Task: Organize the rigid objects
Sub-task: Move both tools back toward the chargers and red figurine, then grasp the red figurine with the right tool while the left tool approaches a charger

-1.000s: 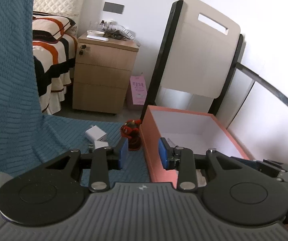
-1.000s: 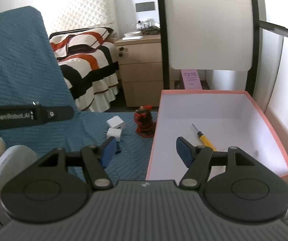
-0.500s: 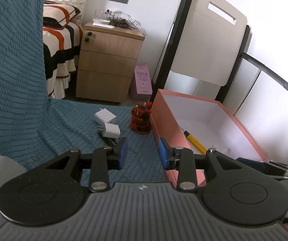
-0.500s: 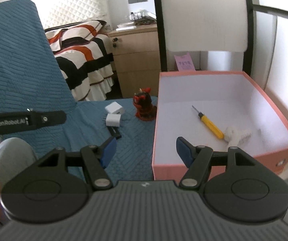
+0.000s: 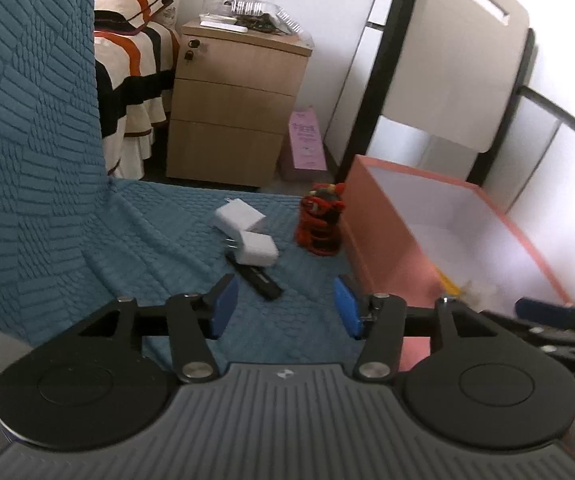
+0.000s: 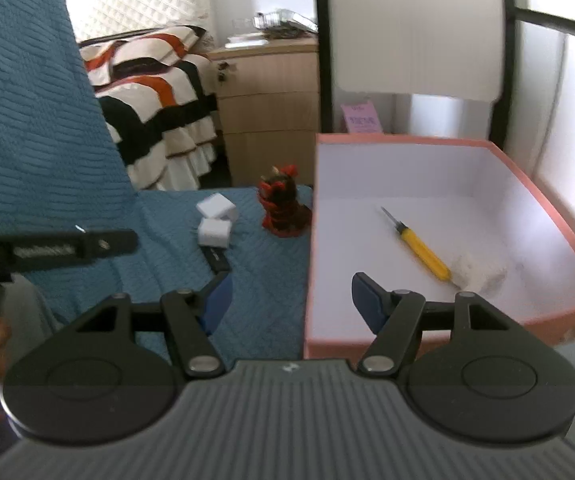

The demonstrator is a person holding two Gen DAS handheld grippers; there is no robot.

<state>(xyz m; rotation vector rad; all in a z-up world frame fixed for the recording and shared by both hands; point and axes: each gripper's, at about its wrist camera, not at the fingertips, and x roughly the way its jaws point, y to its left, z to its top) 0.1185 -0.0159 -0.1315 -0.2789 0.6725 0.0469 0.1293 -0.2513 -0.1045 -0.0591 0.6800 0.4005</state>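
Wider now than a moment ago, the left claw [image 5: 285,307] gapes empty above the blue quilted cover [image 5: 135,232], nearer the two white chargers [image 5: 247,236] and the black stick [image 5: 255,278] touching them. Just beside the pink box [image 6: 311,248] stands a red figurine [image 5: 321,220]. Equally spread and empty, the right claw [image 6: 291,300] straddles the box's near wall; inside lies a yellow screwdriver [image 6: 423,254] against something white and blurred.

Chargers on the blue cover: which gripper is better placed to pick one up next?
Left, probably. The left gripper is open and faces the chargers almost directly, while the right gripper straddles the box wall.
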